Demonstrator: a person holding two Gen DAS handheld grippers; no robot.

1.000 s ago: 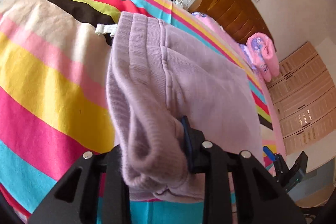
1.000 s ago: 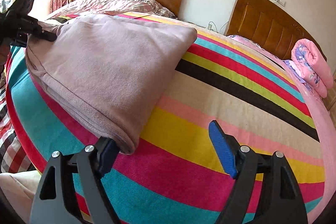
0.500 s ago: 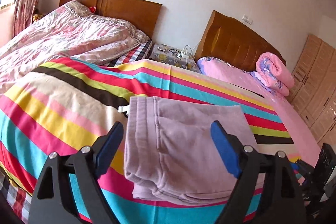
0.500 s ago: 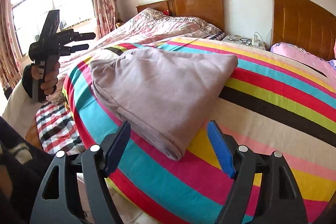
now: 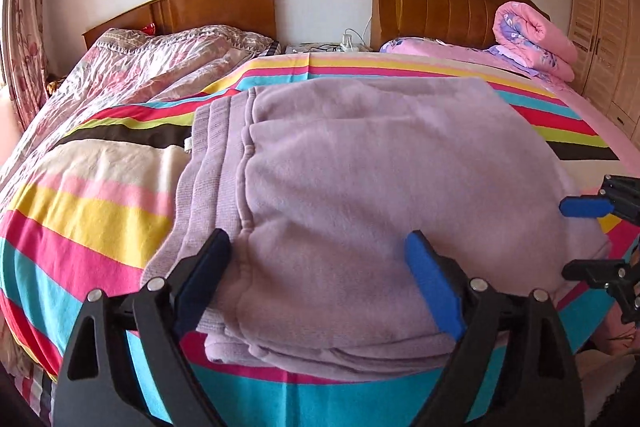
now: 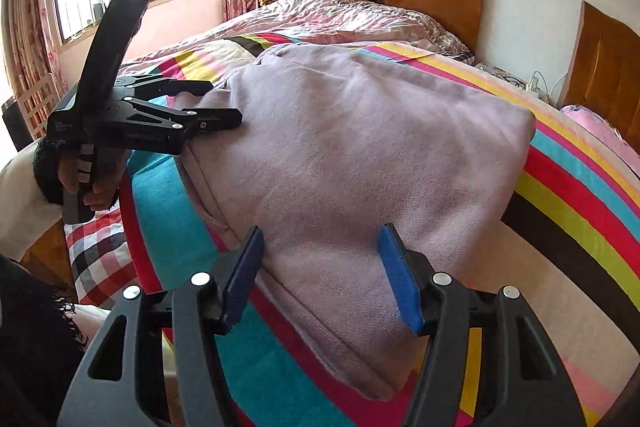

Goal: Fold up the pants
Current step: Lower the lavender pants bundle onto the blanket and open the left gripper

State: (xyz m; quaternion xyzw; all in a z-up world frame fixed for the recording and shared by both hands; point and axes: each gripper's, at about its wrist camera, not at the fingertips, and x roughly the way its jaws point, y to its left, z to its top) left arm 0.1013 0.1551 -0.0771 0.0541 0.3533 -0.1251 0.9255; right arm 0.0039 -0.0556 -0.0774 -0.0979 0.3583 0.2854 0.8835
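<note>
The pants (image 5: 360, 195), lilac and folded into a thick flat stack, lie on the striped blanket (image 5: 92, 211) near the bed's edge, right under and ahead of both claws. The left claw (image 5: 318, 279) stands wide and its jaws are opening; the waistband end of the pants shows between its fingers, yet the blue pads do not press on the cloth. Its left finger sits just over the ribbed waistband, its right finger over the smooth top layer. The right claw (image 6: 320, 275) is at middling width and its jaws are closing; a folded edge of the pants lies between its fingers, but the pads are apart from the cloth. From the right claw, the left one appears to the far left, held in a hand (image 6: 86, 183), with its tips at the pants' far corner. From the left claw, the right one's tips show at the right edge, just beside the stack. Beyond the pants stand two wooden headboards (image 5: 440, 3), a crumpled quilt (image 5: 152, 67) to the left and a rolled pink blanket (image 5: 532, 39) to the right.
</note>
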